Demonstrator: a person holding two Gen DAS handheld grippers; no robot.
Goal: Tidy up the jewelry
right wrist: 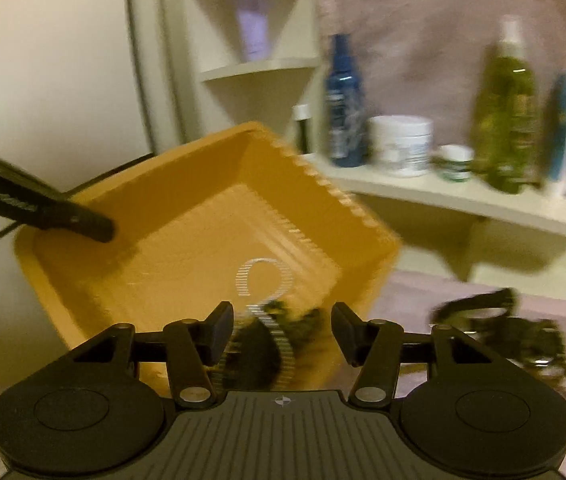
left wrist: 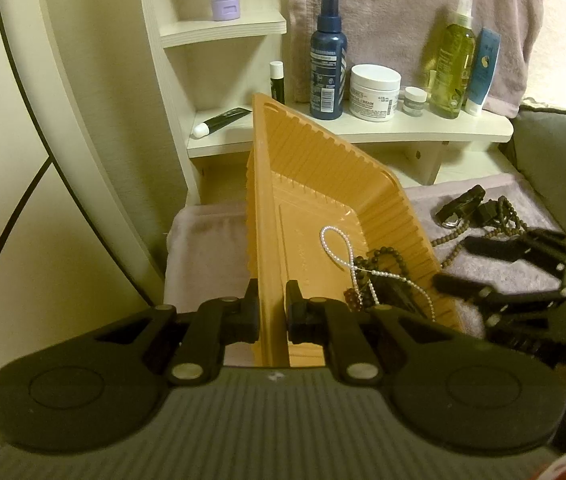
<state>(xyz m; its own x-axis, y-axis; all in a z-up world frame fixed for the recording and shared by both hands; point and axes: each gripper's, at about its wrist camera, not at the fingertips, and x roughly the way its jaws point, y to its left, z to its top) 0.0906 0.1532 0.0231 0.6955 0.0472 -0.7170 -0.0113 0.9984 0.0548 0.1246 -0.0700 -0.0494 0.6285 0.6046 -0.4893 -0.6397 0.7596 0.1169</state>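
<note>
An orange ribbed plastic tray [left wrist: 323, 184] is tilted up on its edge. My left gripper [left wrist: 272, 312] is shut on the tray's rim. Inside the tray lie a white pearl strand [left wrist: 343, 248] and a dark bead bracelet [left wrist: 379, 256]. More dark beads and a black watch [left wrist: 463, 208] lie on the lilac towel to the right. My right gripper [left wrist: 495, 264] is open beside the tray. In the blurred right wrist view the right gripper [right wrist: 281, 330] is open above the tray [right wrist: 187, 232], over the pearl strand [right wrist: 263, 280]. The left gripper's finger [right wrist: 43, 208] holds the tray's left rim.
A cream shelf [left wrist: 363, 132] behind holds a blue bottle [left wrist: 327, 60], a white cream jar [left wrist: 374, 92], a small jar, a green oil bottle [left wrist: 453, 60] and tubes. A lilac towel [left wrist: 203, 248] covers the surface. A grey cushion [left wrist: 563, 152] lies at right.
</note>
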